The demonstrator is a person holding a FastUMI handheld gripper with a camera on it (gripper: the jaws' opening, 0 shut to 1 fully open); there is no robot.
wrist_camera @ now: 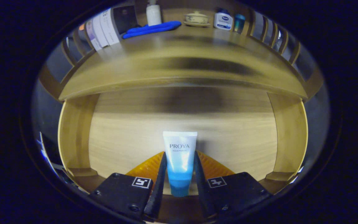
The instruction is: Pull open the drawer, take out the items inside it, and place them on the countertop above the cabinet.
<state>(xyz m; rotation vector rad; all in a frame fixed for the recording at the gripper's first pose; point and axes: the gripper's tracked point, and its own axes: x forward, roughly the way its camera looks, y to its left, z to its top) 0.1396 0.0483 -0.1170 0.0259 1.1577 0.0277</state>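
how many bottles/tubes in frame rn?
4. Tube gripped in the hand-held gripper over the open drawer; on the countertop, pump bottle, white bottle, teal bottle. Others may be hidden.

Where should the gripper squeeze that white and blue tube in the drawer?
Around the middle, as now: the gripper is shut on the tube, one finger on each long side. The tube points away over the open drawer, so its narrow width fits between the fingers. Coming straight along its length looks best.
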